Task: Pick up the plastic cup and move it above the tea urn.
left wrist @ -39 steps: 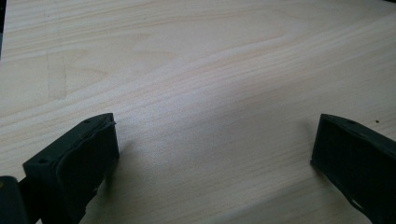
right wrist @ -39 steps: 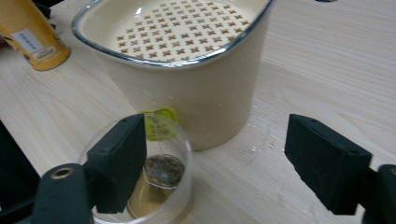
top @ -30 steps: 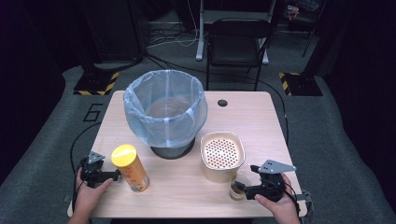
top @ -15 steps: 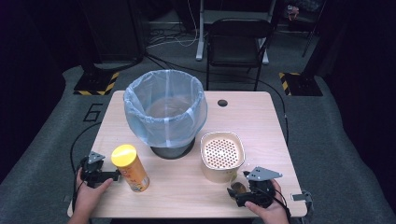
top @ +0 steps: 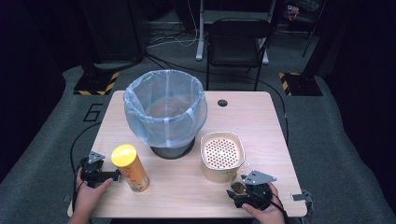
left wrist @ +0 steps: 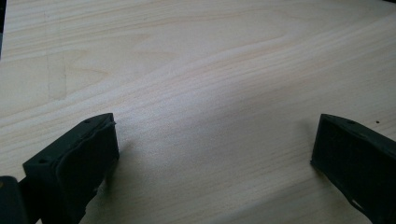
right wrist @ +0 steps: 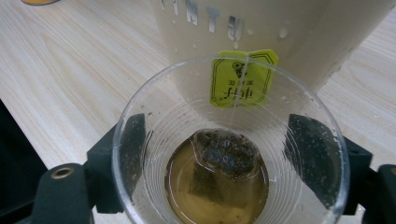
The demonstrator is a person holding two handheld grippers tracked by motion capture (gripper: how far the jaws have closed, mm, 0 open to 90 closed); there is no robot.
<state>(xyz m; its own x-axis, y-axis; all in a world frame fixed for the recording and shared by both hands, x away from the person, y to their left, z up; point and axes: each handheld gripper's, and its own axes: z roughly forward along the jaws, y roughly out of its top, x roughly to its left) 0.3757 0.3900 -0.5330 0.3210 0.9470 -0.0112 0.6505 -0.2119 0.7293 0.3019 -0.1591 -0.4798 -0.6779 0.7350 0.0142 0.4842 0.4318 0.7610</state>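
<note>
A clear plastic cup [right wrist: 229,154] holds brown tea and a wet tea bag [right wrist: 226,158], with a yellow tag [right wrist: 240,77] hanging over its rim. My right gripper [right wrist: 224,144] is shut on this cup, one jaw pressed against each side. In the high view the cup [top: 239,188] and right gripper [top: 236,192] sit near the table's front edge, just in front of a cream container with a perforated top [top: 222,156]. My left gripper [top: 109,176] rests open at the front left, its jaws pointing at an orange chip can with a yellow lid [top: 130,168]. Bare wood lies between the left gripper's [left wrist: 212,154] jaws.
A bin lined with a pale blue bag [top: 166,109] stands at the middle of the wooden table [top: 252,121]. A small dark hole [top: 222,102] is set in the table behind it. A black chair [top: 238,44] stands beyond the far edge.
My right gripper has slid left along the front edge to the cup and now has its jaws around it. The left gripper and chip can have not moved.
</note>
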